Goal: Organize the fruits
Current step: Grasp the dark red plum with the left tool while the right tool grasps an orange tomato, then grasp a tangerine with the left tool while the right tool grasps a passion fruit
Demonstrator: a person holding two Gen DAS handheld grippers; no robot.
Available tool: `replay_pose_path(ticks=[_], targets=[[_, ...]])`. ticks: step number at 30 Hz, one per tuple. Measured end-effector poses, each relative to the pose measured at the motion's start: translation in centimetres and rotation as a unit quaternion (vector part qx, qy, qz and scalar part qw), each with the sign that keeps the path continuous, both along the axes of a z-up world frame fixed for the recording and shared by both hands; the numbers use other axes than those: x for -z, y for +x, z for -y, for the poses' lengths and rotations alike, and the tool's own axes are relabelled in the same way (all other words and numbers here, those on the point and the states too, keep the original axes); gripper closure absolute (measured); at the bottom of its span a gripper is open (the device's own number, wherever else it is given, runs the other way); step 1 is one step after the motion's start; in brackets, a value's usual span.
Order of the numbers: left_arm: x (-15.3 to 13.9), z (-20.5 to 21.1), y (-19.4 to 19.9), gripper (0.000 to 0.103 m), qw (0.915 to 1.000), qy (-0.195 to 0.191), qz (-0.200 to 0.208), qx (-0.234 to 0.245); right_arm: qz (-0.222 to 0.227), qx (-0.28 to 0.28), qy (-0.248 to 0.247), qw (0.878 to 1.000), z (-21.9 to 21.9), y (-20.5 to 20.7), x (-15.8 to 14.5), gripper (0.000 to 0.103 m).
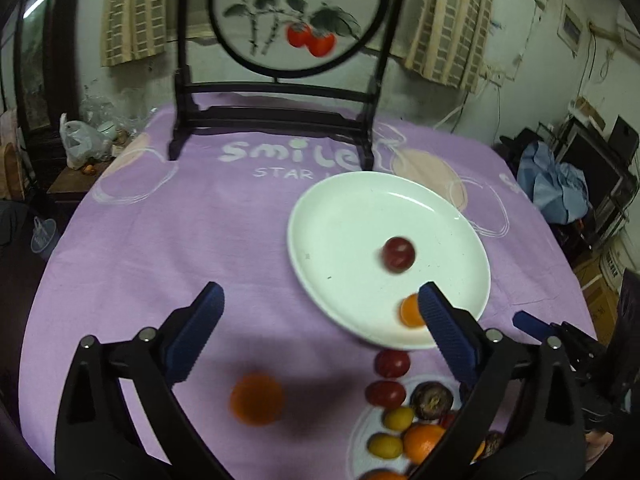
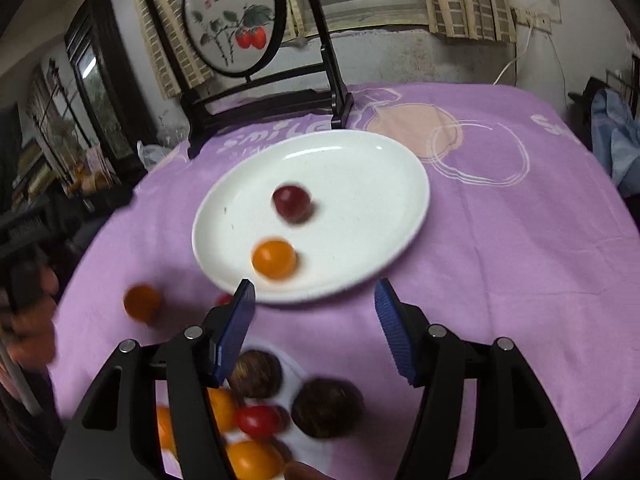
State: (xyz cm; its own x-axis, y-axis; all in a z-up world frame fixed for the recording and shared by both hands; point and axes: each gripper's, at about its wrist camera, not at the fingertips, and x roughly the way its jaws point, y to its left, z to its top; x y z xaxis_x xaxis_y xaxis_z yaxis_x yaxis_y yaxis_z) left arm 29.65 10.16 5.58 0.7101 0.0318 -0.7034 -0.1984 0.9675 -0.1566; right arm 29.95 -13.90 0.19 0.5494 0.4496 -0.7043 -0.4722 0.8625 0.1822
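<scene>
A white plate (image 1: 360,208) (image 2: 360,168) lies on the purple cloth and holds a dark red fruit (image 1: 397,254) (image 2: 292,203) and a small orange fruit (image 1: 410,311) (image 2: 274,259). My left gripper (image 1: 320,320) is open and empty above the cloth, left of the plate's near rim. A lone orange (image 1: 257,399) (image 2: 142,302) lies on the cloth below it. My right gripper (image 2: 314,308) is open and empty just in front of the plate. A pile of fruit lies near me: red tomatoes (image 1: 392,363), yellow-green fruits (image 1: 399,418), oranges (image 2: 250,460), dark brown fruits (image 2: 327,407).
A black wooden stand with a round painted screen (image 1: 296,16) (image 2: 232,16) stands at the table's far side. A plastic bag (image 1: 80,140) lies off the far left. The right gripper's tip (image 1: 532,322) shows at the right of the left wrist view.
</scene>
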Motion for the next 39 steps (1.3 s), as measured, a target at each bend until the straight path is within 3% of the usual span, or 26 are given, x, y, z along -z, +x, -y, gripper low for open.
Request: replay_pose_path(ticks=[4,7,10,17,24,32,39], targets=[[2.4,-2.5,-4.0,0.003,0.9999,0.001,-0.003,-0.014,0.015,-0.01,-0.033,0.999,0.9,-2.3,1.3,0.041],[4.3,-4.1,-5.9,0.003,0.9993,-0.005,-0.011,-0.035,-0.004,-0.011,-0.03,0.999,1.4,-2.6,2.1,0.041],[5.3,-4.7,-6.2,0.003,0.9988,-0.017,-0.02,-0.041,-0.014,-0.017,-0.028,0.999,1.3,-2.7,2.4,0.041],[5.4,-3.7,-6.4,0.003,0.9992,0.008,-0.01,-0.037,-0.028,-0.027,-0.049,0.998,0.6,-2.8,3.5,0.042],[5.9,-3.0,-6.1,0.003,0.999,0.033,-0.016,-0.024,-0.033,-0.04,-0.079,0.996,-0.4,-3.0,4.7,0.051],[6.7,-1.6,-5.6,0.003,0.9977,0.061,-0.029,0.008,-0.041,-0.037,-0.064,0.996,-0.3,-2.7,4.7,0.059],[7.4,-0.3,-5.4,0.009,0.9941,0.099,-0.032,0.033,-0.033,-0.004,-0.002,0.999,1.8,-2.5,2.8,0.059]])
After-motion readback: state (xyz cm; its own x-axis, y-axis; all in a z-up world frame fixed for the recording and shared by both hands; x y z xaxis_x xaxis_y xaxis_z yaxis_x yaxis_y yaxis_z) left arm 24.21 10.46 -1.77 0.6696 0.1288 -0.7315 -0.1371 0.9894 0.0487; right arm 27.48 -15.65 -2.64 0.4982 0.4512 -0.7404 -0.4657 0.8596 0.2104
